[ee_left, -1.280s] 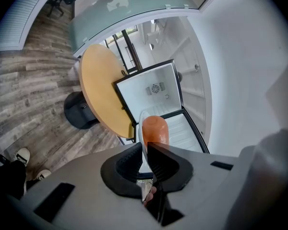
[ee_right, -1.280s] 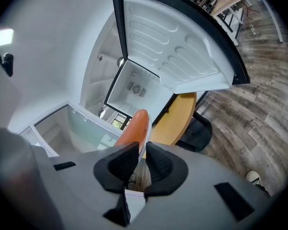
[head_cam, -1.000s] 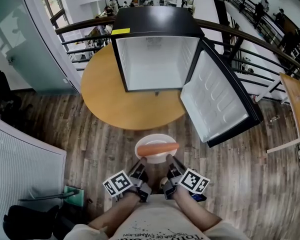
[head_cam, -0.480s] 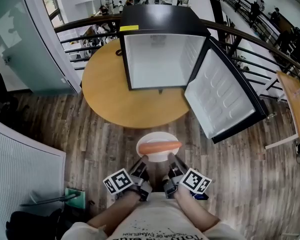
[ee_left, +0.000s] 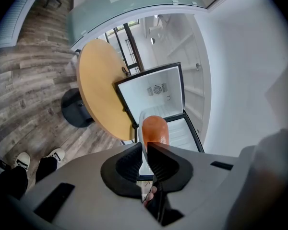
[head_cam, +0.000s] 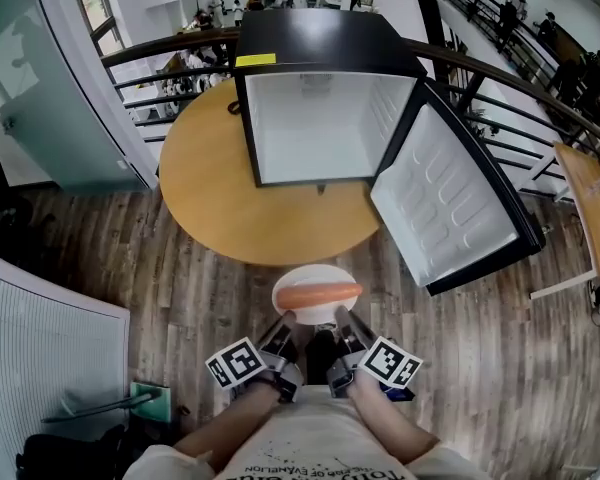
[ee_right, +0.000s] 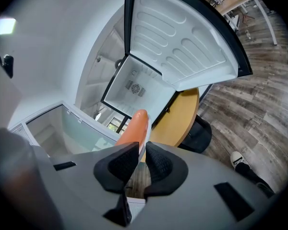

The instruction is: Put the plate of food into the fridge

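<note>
— Tongs first: what have the two pairs got?

— The left tongs (ee_left: 145,146) are pinched on the near rim of the white round plate (head_cam: 292,278), its thin edge squeezed between them. The right tongs (ee_right: 140,150) are clamped on the same rim, just beside the left pair.

— Why two grips on one plate?

— My guess is the load. The long orange sausage-like piece of food (head_cam: 320,295) lies loose across the plate and could roll. Two grips side by side help to hold the plate level, and they leave its far edge free to enter first.

— Where is the plate?

— In the air, over the grey wood-plank floor (head_cam: 130,258), short of the near edge of the round wooden counter (head_cam: 205,193). It touches nothing but the tongs.

— And the target?

— The small black fridge with a white inside (head_cam: 315,133) stands toward the far edge of that counter, its mouth facing the person. Its door (head_cam: 450,208) is swung wide to the right, past the counter's right edge, so the way in is open. What shows of the inside looks bare.

— How far along?

— I would say mid-carry. The plate has the whole counter to cross, then it must go in level and be set down before either pair lets go. Tipping it is the risk.
</note>
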Tool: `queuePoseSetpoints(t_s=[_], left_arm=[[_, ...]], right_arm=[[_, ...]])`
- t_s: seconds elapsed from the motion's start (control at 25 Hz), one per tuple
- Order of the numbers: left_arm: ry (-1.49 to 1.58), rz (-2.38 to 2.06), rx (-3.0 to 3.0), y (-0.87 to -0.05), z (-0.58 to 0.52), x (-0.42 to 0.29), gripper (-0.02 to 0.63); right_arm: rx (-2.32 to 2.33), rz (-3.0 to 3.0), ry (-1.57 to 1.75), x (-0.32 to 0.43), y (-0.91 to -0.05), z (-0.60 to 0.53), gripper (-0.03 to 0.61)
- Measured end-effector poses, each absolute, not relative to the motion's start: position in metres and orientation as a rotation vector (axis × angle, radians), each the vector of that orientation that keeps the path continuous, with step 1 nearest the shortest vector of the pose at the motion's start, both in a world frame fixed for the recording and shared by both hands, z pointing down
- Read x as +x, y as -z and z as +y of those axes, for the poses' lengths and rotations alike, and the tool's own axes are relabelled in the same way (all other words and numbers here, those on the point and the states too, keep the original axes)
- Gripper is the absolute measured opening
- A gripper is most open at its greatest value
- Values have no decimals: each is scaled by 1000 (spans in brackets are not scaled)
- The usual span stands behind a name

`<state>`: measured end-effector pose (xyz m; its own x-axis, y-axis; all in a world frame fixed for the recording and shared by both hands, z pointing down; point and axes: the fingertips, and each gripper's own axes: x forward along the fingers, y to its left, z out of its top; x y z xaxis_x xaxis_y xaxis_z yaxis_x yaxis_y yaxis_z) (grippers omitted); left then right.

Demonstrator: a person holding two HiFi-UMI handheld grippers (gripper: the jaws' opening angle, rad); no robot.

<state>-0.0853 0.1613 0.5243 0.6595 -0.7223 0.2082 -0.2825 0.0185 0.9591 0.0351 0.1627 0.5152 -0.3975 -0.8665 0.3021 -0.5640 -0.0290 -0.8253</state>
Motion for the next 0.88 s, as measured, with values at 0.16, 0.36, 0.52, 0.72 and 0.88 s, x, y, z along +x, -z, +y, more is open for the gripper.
queuePoseSetpoints(t_s=[0.16,0.36,0.52,0.72,0.88], left_arm=[[417,-866,1554,-530,138,-78,48],[425,-878,1561,-529,96,-63,48],[430,-898,1555,-524,54,-56,48],[446,-924,1545,-521,11,-41,48],[440,-953,1540,-521,-12,-33,48]], right_arm=[[-1496,1951,1408,43,-520,138,61],[-1480,1963,1413,58,-519,93,61],[-1460,1983,1423,65,-515,50,61],[-1430,2006,1436,79,-513,4,61],[-1404,2020,1454,88,-514,-21,61]])
